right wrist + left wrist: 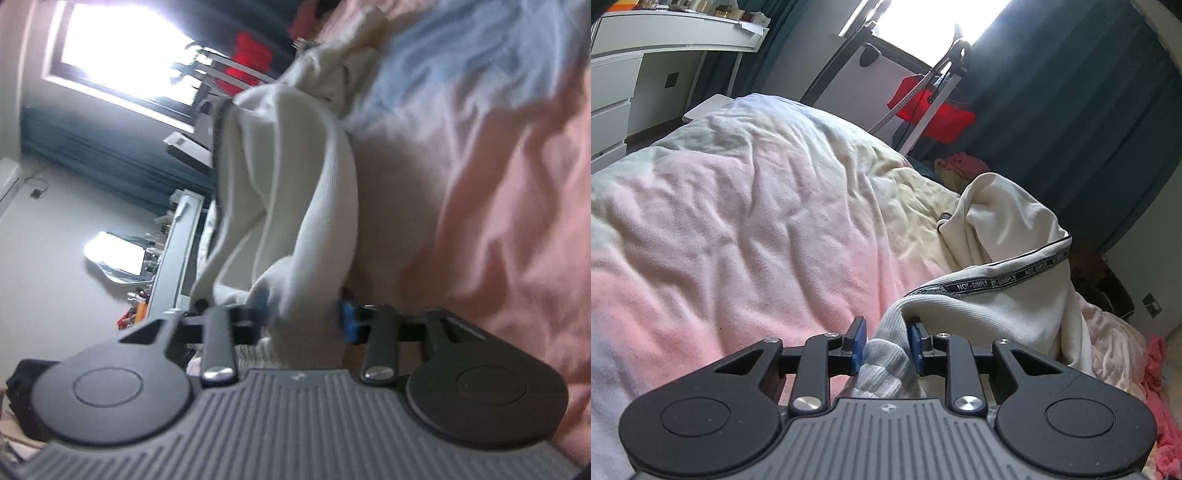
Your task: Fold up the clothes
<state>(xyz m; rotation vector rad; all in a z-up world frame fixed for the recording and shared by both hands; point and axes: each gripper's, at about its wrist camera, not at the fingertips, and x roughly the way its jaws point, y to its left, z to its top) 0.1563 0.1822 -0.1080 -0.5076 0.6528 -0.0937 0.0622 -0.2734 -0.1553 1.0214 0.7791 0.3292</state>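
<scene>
A cream-white garment (1004, 306) with a black "NOT-SIMPLE" printed tape along its edge hangs over the pink-and-white duvet (746, 206) at the right of the left wrist view. My left gripper (886, 343) is shut on its ribbed hem, which bunches between the blue pads. In the right wrist view, tilted and blurred, the same garment (295, 192) stretches away from my right gripper (304, 314), which is shut on another ribbed part of it. The duvet (498, 221) lies to the right there.
A white dresser (646, 66) stands at the far left beyond the bed. A red bag (931, 107) hangs on a stand by the window and dark teal curtains (1071, 110). Pink clothes (1156, 369) lie at the bed's right edge.
</scene>
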